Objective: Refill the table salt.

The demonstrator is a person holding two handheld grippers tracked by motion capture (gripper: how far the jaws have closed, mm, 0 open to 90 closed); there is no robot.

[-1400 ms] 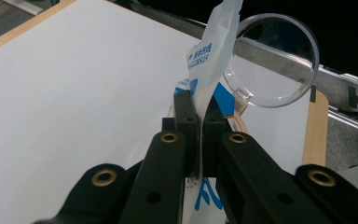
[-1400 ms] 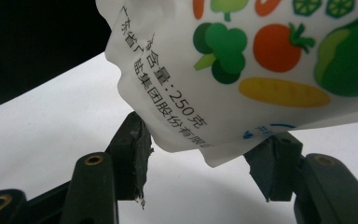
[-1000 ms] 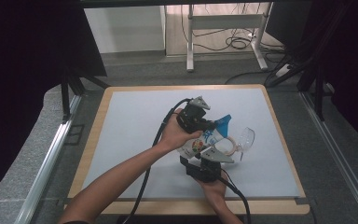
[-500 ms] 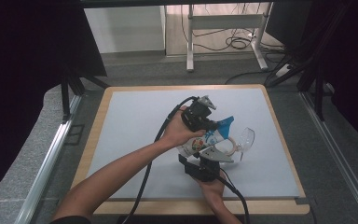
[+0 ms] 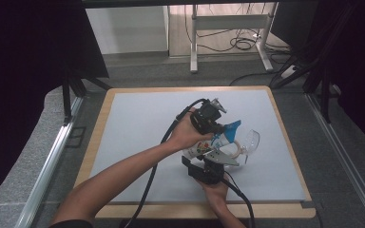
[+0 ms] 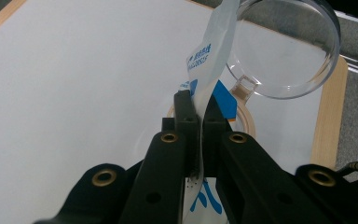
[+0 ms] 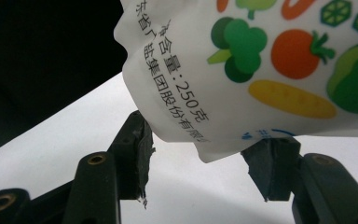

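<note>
Left gripper view: our left tool [image 6: 199, 122] pinches the pouch [image 6: 213, 56] edge tight.
Right gripper view: our right tool [image 7: 205, 161] grips the pouch's bottom corner.
Lid [image 6: 286, 51]: clear, on the tabletop [image 6: 74, 70].

White-topped table with wooden rim [image 5: 285, 137], grey carpet floor [image 5: 342, 95] — metal desk frame [image 5: 228, 28], loose cables [image 5: 240, 45] behind, dark curtains [image 5: 24, 57]

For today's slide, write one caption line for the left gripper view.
Left gripper pinching a pouch's top edge above a clear round lid.

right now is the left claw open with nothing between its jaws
No, in the left gripper view the left claw is shut on the flat top edge of the white pouch, its jaws pressed against it.
</note>
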